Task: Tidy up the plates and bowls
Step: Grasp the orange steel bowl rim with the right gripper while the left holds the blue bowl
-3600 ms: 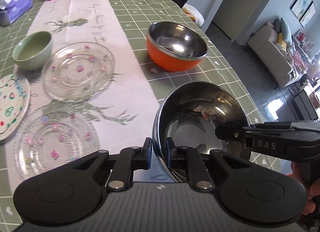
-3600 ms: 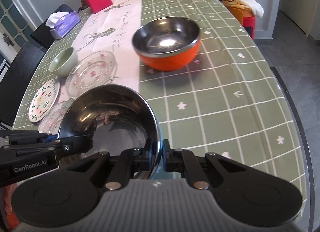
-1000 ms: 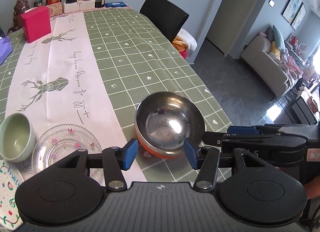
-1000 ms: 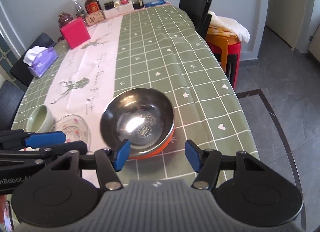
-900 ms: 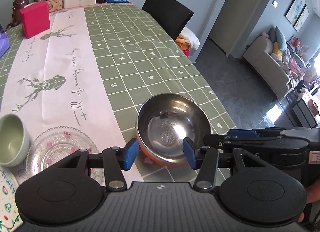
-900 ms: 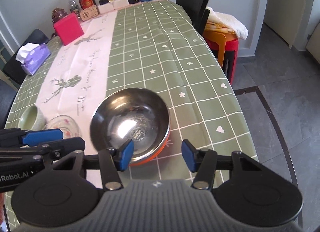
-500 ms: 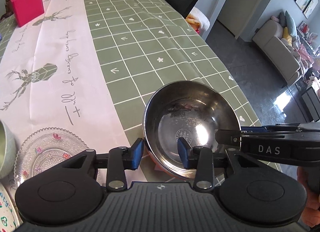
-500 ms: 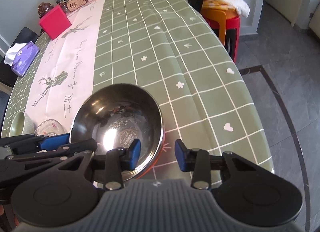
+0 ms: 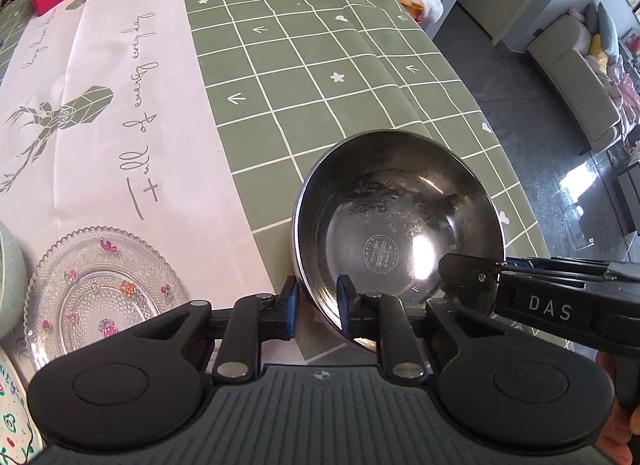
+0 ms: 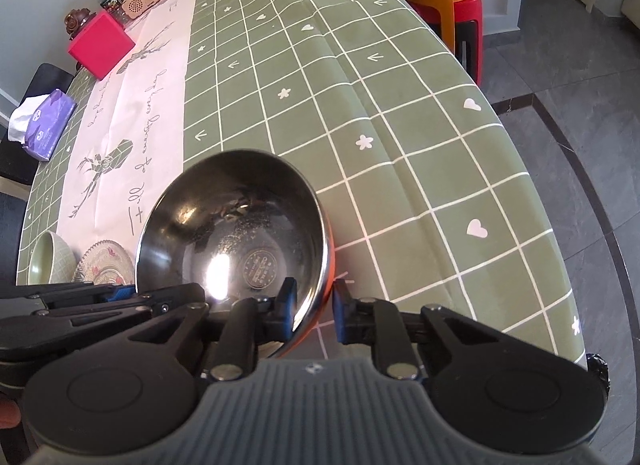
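Two grippers, both on the same steel bowl (image 9: 396, 225). Our left gripper (image 9: 318, 303) has its blue fingers (image 9: 290, 305) narrowed around the bowl's near-left rim, one pad outside and one inside the wall. We can't tell for sure whether the pads are pressing the metal or sitting just off it. Our right gripper (image 10: 312, 311) straddles the near-right rim the same way, fingers (image 10: 342, 315) narrow, one pad inside and one outside against the orange shell (image 10: 316, 317).

The steel bowl sits nested in the orange-sided bowl, near the table's (image 10: 400, 113) near edge, on the green checked cloth just right of the pale runner (image 9: 104, 105).

Left of the bowl, on the runner: a clear glass plate (image 9: 104, 293) with small flower prints. Further left, a pale green bowl (image 10: 50, 263), just beside the plate. A white painted plate (image 9: 12, 413) shows at the left wrist view's left edge.

Far end of the table: red box (image 10: 100, 45), purple tissue pack (image 10: 44, 125), bottles and jars.
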Tool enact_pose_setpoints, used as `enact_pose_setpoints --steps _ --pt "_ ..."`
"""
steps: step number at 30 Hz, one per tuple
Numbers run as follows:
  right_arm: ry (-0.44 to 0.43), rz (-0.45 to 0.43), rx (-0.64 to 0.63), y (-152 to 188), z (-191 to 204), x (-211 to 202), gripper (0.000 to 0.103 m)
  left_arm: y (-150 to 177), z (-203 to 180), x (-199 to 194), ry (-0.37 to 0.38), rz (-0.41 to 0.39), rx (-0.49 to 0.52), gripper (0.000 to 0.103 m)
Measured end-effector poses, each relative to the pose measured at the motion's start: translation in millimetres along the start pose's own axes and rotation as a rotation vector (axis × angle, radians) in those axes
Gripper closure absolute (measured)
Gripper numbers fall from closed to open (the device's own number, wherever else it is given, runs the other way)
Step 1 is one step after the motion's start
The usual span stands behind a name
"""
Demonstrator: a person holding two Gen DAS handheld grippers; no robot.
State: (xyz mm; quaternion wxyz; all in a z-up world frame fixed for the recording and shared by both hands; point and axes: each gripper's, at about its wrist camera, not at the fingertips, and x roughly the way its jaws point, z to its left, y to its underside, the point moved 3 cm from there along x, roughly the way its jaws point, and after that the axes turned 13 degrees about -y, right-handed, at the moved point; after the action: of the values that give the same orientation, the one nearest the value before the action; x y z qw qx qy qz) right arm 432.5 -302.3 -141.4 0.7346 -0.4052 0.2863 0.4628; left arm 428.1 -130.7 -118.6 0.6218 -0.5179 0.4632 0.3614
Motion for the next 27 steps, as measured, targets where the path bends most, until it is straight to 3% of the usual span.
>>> enact_pose_setpoints --steps 12,27 --pt "-0.006 -0.039 -0.024 2.7 7.7 -14.0 0.089 2.1 -2.8 -16.8 -0.045 -0.001 0.009 0.086" --pt "-0.090 -0.081 -0.030 37.2 35.8 -55.4 0.090 31.5 22.0 -78.3 -0.029 -0.074 -0.136 0.090"
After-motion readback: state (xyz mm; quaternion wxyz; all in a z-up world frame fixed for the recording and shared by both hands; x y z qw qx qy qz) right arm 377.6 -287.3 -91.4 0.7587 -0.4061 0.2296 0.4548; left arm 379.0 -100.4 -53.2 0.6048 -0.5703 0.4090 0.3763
